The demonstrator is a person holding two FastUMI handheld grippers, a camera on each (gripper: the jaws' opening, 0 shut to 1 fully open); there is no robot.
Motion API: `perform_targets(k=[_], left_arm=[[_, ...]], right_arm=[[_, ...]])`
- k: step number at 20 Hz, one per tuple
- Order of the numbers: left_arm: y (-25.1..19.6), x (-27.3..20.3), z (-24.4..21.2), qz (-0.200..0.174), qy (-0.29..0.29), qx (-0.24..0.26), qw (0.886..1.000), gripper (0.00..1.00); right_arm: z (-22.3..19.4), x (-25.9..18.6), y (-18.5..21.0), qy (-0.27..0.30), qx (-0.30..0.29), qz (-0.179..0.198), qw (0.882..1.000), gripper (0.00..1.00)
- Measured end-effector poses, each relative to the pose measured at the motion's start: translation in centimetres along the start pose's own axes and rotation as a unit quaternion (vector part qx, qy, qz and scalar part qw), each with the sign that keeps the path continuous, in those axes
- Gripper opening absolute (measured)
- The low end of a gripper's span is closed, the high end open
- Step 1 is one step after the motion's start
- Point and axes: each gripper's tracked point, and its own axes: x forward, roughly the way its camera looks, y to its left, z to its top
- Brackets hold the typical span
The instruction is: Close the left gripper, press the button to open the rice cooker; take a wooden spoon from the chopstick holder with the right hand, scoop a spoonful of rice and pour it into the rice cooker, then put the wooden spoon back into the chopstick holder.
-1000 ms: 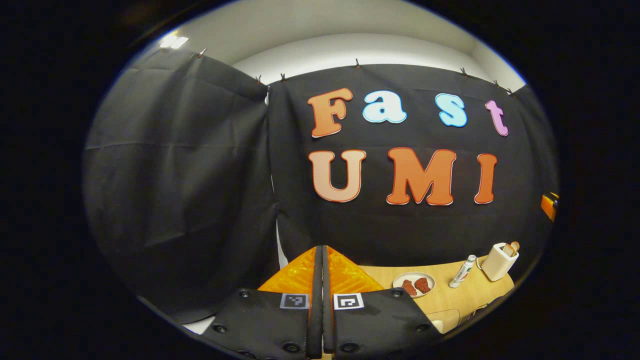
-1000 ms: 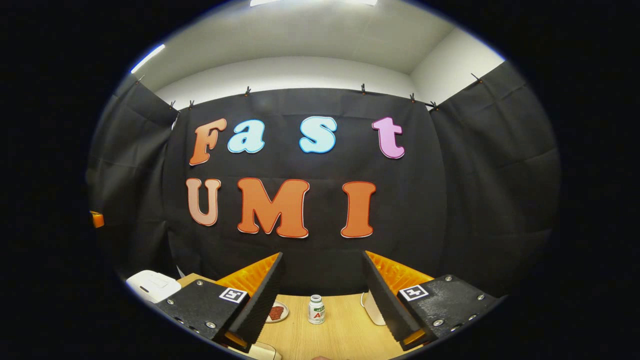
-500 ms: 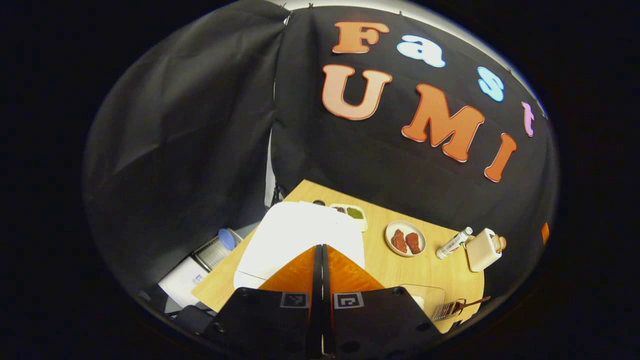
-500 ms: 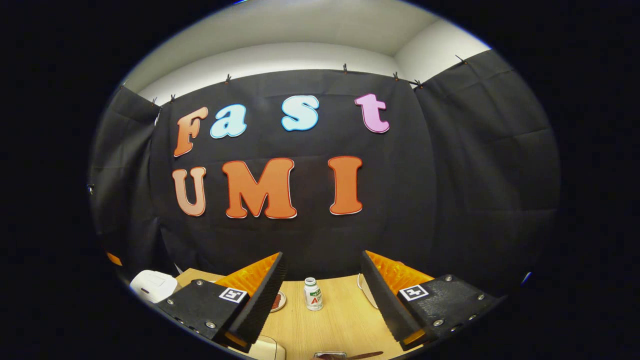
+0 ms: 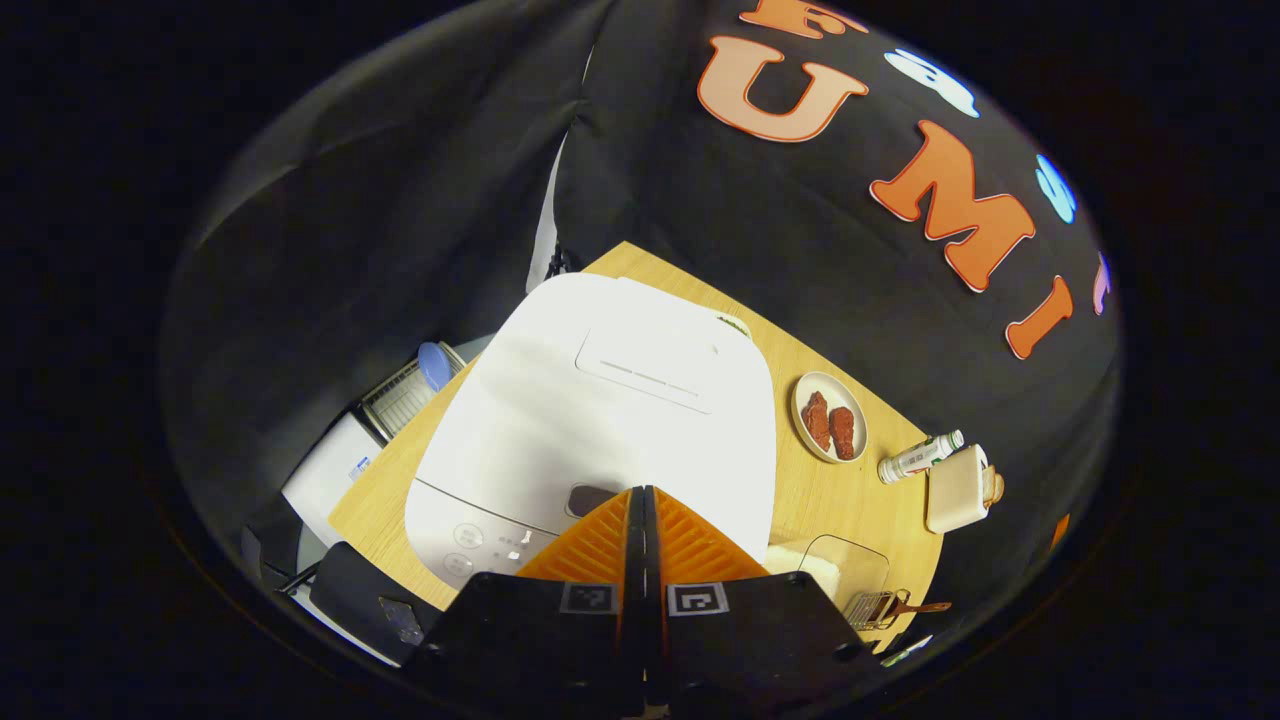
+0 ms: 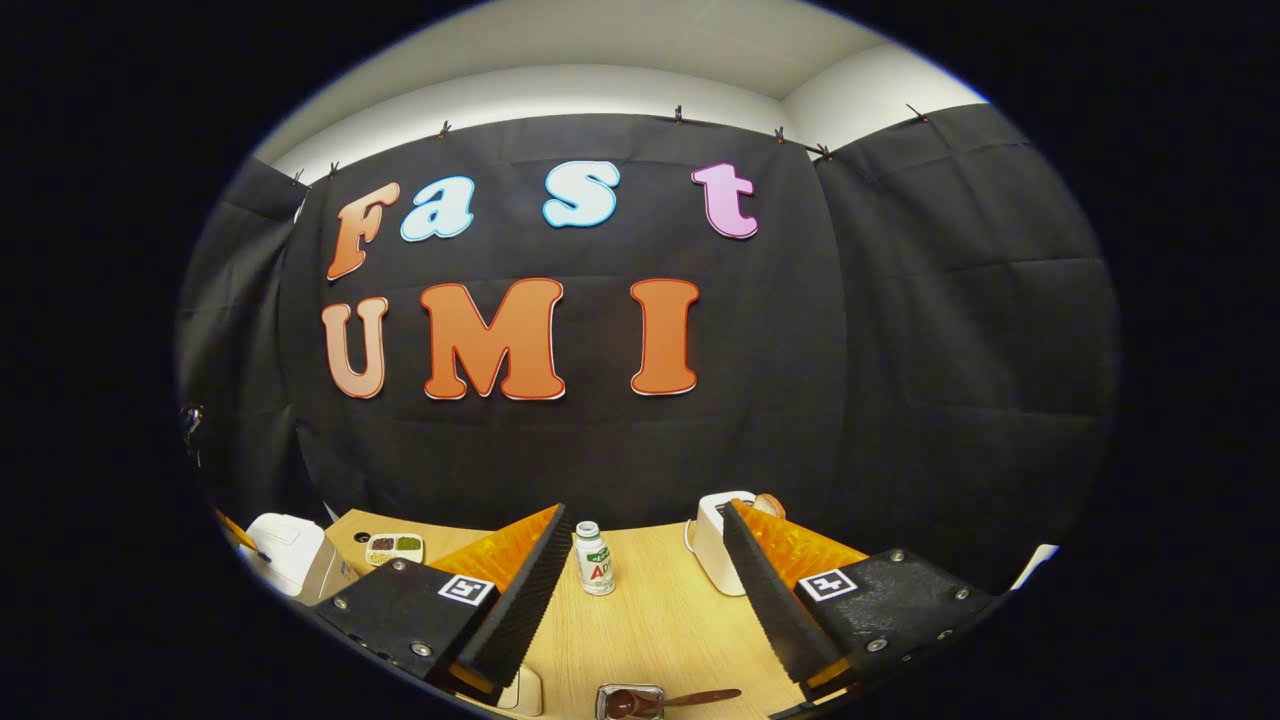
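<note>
Left gripper (image 5: 643, 500): fingers together, above white rice cooker (image 5: 600, 400), lid down, at worktop (image 5: 850, 500) left end; it has dropped closer than half a second ago; right gripper (image 6: 640, 560): fingers apart, empty; wooden spoon (image 6: 690, 696) in chopstick holder (image 6: 628, 700) near, below it; bare worktop between.

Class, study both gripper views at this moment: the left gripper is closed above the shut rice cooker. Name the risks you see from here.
1. The left gripper, shut, points at the front edge of the rice cooker, near the dark button; a slight miss may press the control panel instead.
2. The lid could swing up toward the gripper once released.
3. The right gripper hangs open; the wooden spoon lies low, so the reach may brush the bottle.
</note>
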Motion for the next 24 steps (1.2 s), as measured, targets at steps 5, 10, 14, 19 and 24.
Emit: perform_targets(k=[5, 10, 14, 19, 24], left_arm=[[1.1, 1.7, -0.8, 0.010, 0.018, -0.012, 1.000, 0.07], [0.9, 1.3, -0.4, 0.018, 0.001, 0.004, 1.000, 0.07], [-0.8, -1.8, 3.5, -0.004, -0.084, 0.007, 0.996, 0.06], [-2.5, -6.4, 8.2, 0.005, -0.183, 0.059, 0.981, 0.07], [-5.1, -9.1, 8.6, -0.011, -0.231, 0.087, 0.969, 0.03]], right_arm=[[-1.5, 0.6, -0.1, 0.015, -0.003, -0.002, 1.000, 0.95], [-4.5, 1.3, 0.3, 0.051, -0.008, 0.004, 0.999, 0.95], [-7.8, 1.1, 0.9, 0.095, -0.005, 0.021, 0.995, 0.95], [-9.6, 1.0, 0.5, 0.115, 0.005, 0.025, 0.993, 0.95], [-11.2, 0.3, -0.5, 0.133, -0.001, 0.019, 0.991, 0.95]])
